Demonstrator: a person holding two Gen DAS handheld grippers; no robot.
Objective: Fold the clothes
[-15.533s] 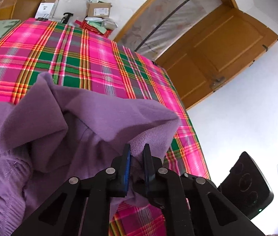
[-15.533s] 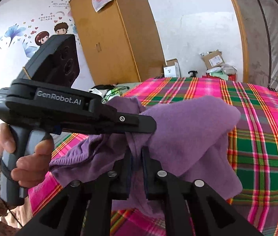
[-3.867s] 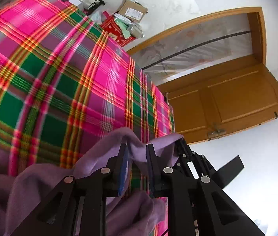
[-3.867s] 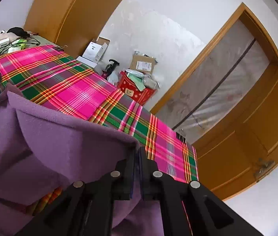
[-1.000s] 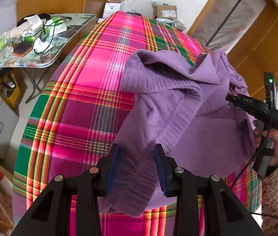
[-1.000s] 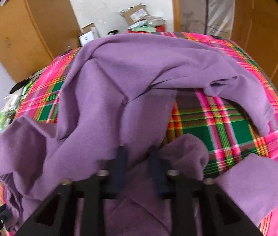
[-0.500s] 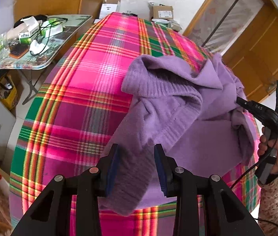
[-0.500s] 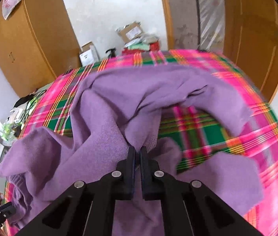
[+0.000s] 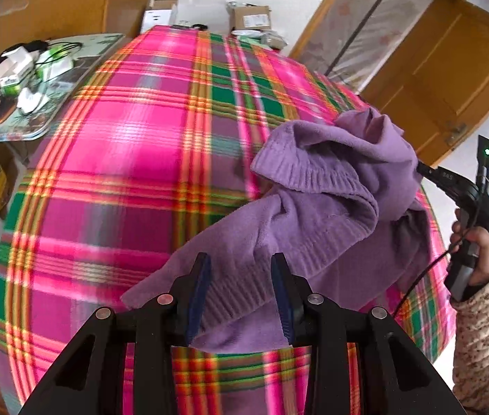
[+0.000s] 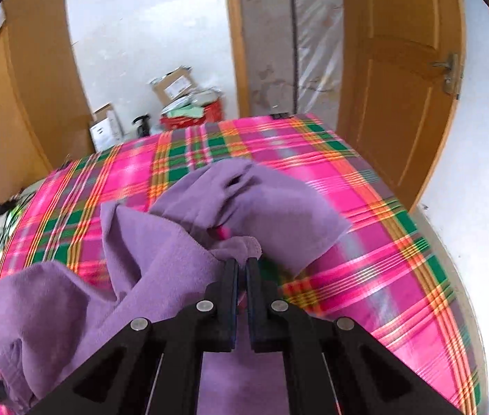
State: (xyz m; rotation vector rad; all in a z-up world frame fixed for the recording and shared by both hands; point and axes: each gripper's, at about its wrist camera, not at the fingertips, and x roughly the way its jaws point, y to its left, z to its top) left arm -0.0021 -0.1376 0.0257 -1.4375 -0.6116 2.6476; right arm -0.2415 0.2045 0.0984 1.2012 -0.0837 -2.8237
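Observation:
A purple sweater (image 9: 317,214) lies bunched on the pink plaid bedspread (image 9: 133,159). My left gripper (image 9: 241,290) is open and hovers over the sweater's ribbed hem, its pads clear of the cloth. My right gripper (image 10: 241,263) is shut on a small fold of the sweater (image 10: 161,259) and holds it up off the bed, so the cloth drapes down to the left. In the left wrist view the right tool enters from the right edge in a person's hand (image 9: 476,242), and its tips are buried in the raised cloth.
A side table (image 9: 19,86) cluttered with cables and small items stands left of the bed. Cardboard boxes (image 10: 175,84) and a red box sit on the floor past the far end. A wooden door (image 10: 400,86) is at the right, a wardrobe (image 10: 12,103) at the left.
The right jaws closed on a fold of the sweater and rose with it, drawing the cloth up and to the right. The left gripper stayed open and shifted along the hem.

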